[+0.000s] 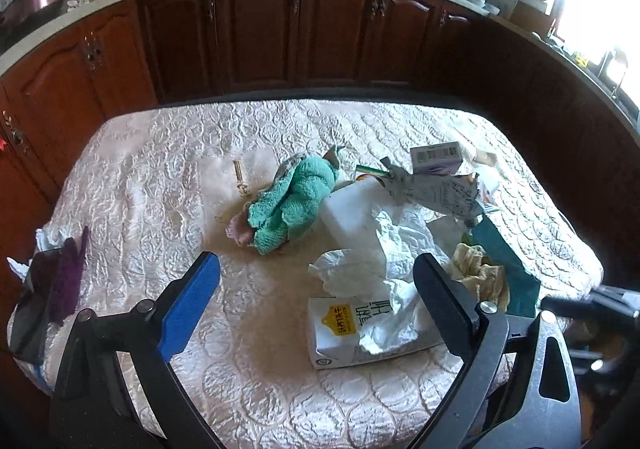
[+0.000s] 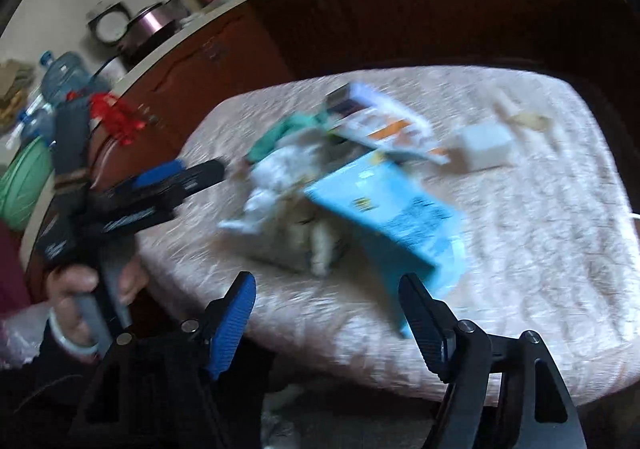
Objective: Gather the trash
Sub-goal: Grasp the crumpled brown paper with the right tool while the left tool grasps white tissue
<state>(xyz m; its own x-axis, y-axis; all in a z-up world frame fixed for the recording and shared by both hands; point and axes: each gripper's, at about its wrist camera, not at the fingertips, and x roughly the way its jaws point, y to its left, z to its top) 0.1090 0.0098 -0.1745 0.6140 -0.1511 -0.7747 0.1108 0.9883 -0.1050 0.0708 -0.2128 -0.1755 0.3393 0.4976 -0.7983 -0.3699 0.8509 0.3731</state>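
We had both tools gaping wide, holding nothing: the left tool (image 1: 316,281) hung just over the crumpled tissue (image 1: 372,273) on the surface (image 1: 160,185), and the right tool (image 2: 328,297) sat near the blue box (image 2: 384,209) beside that tissue.

The picture is smeared with blur. The right gripper (image 2: 326,303) hangs with its jaws apart at the near edge of the table (image 2: 540,249) — nothing between them. A blue box (image 2: 384,209) lies tilted on crumpled white paper (image 2: 276,185); the left gripper (image 2: 188,177) sits at the left, held in a hand (image 2: 80,297).

Crumpled trash (image 1: 384,249) heaped on table (image 1: 160,177)
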